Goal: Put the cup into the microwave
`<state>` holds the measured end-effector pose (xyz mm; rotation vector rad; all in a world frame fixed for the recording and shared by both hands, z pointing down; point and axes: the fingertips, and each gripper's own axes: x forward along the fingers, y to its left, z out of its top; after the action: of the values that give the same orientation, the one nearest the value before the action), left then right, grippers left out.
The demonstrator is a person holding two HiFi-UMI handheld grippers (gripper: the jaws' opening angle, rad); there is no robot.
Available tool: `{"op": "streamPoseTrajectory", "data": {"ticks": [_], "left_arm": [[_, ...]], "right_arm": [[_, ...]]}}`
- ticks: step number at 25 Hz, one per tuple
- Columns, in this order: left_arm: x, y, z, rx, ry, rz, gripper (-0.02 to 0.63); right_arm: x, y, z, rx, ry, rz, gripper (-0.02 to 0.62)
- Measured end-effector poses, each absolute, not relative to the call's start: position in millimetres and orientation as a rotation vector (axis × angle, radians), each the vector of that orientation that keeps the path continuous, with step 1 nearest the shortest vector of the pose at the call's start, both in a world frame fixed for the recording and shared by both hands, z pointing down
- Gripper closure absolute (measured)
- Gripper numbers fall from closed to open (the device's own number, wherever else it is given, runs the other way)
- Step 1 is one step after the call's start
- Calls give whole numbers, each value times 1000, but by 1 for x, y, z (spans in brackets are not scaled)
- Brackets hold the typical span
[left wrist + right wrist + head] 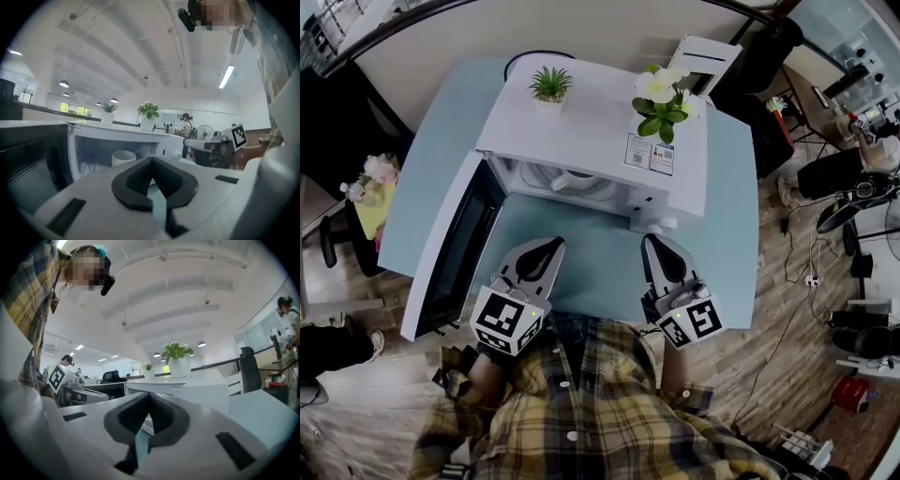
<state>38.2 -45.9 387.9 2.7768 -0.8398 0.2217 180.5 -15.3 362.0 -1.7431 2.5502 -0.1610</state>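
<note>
The white cup (572, 180) sat inside the white microwave (600, 131), upright in the lit cavity, and showed there in the left gripper view as well. The microwave door (450, 253) stood swung wide open to the left, over the edge of the light blue table (581, 258). Two stickers (650, 154) lay side by side on the microwave's top near its front right corner; their print was too small to read. A small spiky green plant (550, 84) in a white pot and a leafy plant with a white flower (661, 98) stood on the microwave's top, well apart. The left gripper (551, 242) hung over the table in front of the open cavity, its claw clenched with the dark pads meeting at the tips and nothing between them. The right gripper (652, 240) hung beside it, in front of the microwave's right side, its claw likewise clenched and empty. Each gripper carried a cube with black-and-white square markers, which bore no letters. A person in a yellow plaid shirt (581, 403) held both grippers.
</note>
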Motion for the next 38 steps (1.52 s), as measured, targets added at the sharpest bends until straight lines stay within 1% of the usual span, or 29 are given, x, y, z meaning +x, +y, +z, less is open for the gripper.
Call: {"op": "streamPoseTrajectory", "data": {"ticks": [38], "left_arm": [[28, -56, 388, 2758, -907, 214, 615]], "right_arm": [[185, -28, 375, -1766, 2559, -193, 594]]}}
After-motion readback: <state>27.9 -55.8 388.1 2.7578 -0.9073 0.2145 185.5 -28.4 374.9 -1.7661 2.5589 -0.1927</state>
